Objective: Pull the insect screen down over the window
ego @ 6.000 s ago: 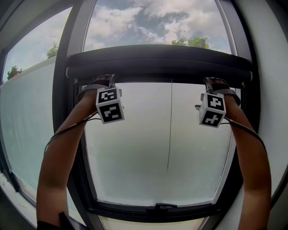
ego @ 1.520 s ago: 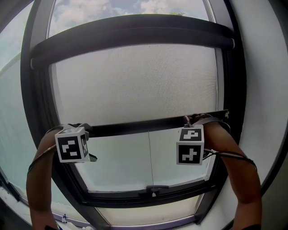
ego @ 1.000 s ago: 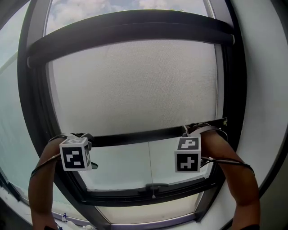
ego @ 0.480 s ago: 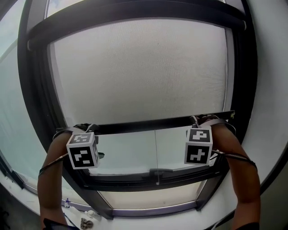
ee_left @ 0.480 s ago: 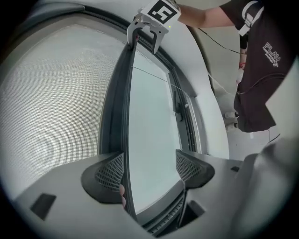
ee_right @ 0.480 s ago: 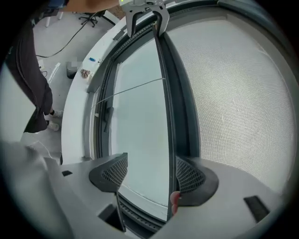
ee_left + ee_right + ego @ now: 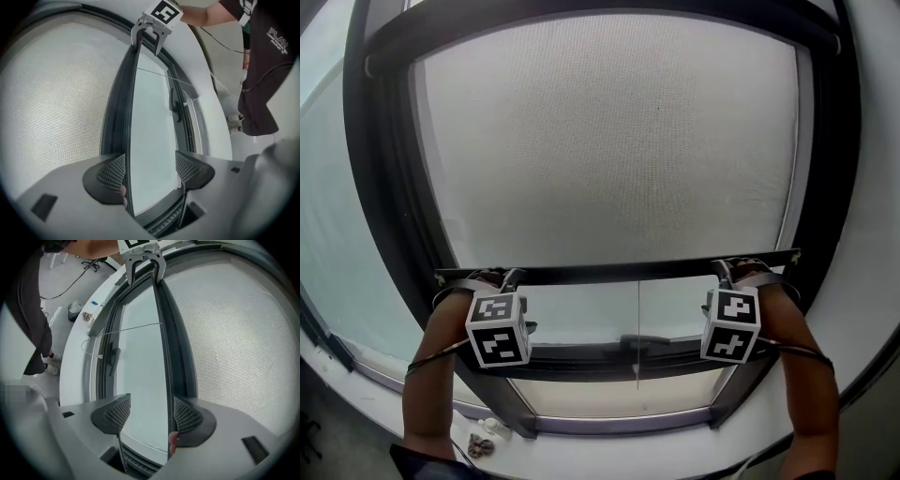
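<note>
My left tongs [image 7: 150, 171] stood spread at the left end of the pull bar [image 7: 619, 273], with the bar against one pad and the other pad clear, hooking rather than pinching. The insect screen [image 7: 609, 141] covered most of the window, its bar near the bottom edge of the window frame [image 7: 581, 361]. My right tongs [image 7: 152, 414], at the bar's right end, were closing with the bar between the jaws but not yet squeezed; to finish well, I judged, both ends should go down level and slowly to the bottom edge, so the mesh would not skew.
</note>
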The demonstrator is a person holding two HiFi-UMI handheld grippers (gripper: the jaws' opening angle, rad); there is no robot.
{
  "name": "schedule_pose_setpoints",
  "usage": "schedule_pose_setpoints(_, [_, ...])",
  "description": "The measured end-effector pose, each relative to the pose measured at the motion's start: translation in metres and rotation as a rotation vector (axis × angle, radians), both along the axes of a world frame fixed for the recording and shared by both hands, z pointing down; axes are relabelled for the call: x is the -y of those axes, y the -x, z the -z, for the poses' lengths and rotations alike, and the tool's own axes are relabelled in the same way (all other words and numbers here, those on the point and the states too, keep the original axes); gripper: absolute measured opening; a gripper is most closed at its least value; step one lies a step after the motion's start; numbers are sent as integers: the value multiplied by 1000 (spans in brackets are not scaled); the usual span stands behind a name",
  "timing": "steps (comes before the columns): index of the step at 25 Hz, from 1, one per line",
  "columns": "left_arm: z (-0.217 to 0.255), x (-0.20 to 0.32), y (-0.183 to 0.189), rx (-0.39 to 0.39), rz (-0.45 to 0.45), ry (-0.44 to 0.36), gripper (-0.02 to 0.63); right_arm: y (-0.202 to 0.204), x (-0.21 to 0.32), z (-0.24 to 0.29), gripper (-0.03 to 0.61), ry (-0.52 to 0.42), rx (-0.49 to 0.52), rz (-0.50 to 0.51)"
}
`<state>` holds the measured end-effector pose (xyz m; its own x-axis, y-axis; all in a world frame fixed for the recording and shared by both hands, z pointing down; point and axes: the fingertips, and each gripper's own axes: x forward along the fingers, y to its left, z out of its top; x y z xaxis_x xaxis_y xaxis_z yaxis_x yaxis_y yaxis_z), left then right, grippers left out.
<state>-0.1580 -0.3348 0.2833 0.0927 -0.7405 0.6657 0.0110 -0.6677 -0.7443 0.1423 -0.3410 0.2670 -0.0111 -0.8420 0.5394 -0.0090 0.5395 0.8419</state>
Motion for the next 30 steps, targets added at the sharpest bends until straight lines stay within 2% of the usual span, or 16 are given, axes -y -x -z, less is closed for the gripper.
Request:
schedule_pose_setpoints(6, [-52, -4, -2, -6, 4, 106, 336, -2, -5, -52, 293, 107, -13, -2])
schedule_pose_setpoints(13, [-74, -8, -1, -46, 8, 174, 337, 0, -6, -75, 293, 160, -17, -6])
schedule_pose_setpoints(17, [-115, -15, -3, -25, 9, 252, 336, -1, -13, -117, 293, 246, -37, -5])
schedule_pose_setpoints(20, [-137, -16, -4, -28, 14, 268, 337, -2, -14, -138, 293, 254, -40, -10])
schedule_pose_setpoints(25, [-144, -13, -6, -50, 34, 281, 336, -3, -10, -146, 293, 269, -18, -8])
schedule_pose_setpoints(30, [-188, -21, -9, -52, 32, 356, 336, -5, -17, -190, 292, 343, -28, -10])
